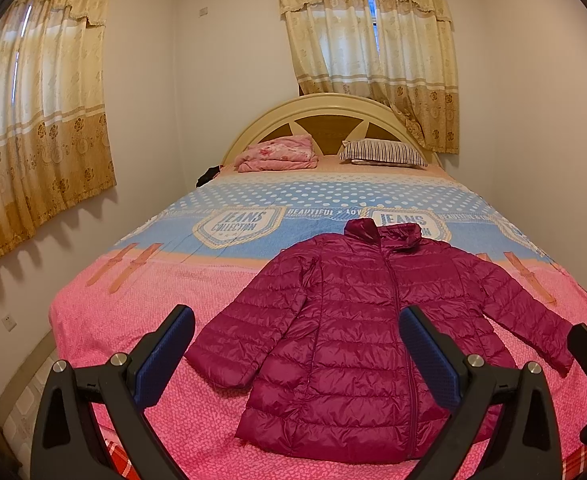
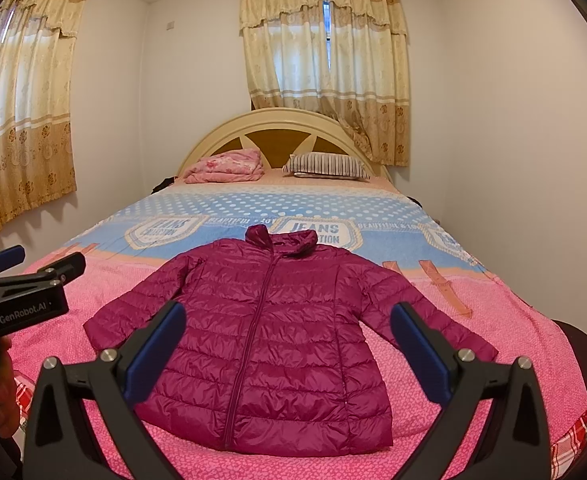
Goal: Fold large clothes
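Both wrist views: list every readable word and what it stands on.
"JEANS COLLECTION": badge on the bedspread.
"BEAUTIFUL + LOV", cut off by the jacket: blue band of the bedspread.
"GenRobot.AI": body of the left gripper.
The badge at the bedspread's right edge is too distorted to read.

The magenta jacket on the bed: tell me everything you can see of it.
The magenta jacket is a quilted, shiny puffer with horizontal stitched channels, a collar or hood bunched at its top and a front zipper that looks closed. It lies flat, front up, on the pink end of the bedspread, collar toward the headboard, hem toward the cameras, both sleeves spread outward and down. Nothing lies on it. The left gripper and right gripper are open and hold nothing.
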The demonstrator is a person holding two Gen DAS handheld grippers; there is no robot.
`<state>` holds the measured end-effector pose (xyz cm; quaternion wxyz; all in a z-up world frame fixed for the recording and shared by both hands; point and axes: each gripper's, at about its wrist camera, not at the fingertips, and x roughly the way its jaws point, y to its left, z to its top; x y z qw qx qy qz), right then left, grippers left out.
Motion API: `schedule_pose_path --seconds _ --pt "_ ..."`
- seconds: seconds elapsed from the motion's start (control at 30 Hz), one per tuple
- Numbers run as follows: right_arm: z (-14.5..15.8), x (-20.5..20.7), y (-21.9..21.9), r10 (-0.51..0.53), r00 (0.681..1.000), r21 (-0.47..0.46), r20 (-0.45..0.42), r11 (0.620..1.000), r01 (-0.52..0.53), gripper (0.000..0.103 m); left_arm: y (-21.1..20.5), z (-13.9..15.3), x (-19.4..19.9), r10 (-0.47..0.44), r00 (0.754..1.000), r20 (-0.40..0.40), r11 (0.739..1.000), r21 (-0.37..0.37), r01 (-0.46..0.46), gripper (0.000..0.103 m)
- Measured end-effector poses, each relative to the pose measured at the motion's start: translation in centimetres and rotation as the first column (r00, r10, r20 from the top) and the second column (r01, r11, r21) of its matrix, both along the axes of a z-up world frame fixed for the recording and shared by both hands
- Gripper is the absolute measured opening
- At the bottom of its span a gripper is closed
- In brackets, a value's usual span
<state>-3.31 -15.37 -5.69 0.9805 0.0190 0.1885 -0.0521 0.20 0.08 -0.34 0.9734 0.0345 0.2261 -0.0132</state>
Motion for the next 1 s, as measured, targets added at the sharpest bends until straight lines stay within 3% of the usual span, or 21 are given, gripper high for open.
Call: schedule_pose_path --seconds 1.0 --pt "-0.79 0.06 0.35 0.008 1.0 0.001 -0.004 1.0 -0.008 0.103 0.03 -0.16 0.09 0.011 1.0 -0.001 1.0 -0.014 -0.011 0.102"
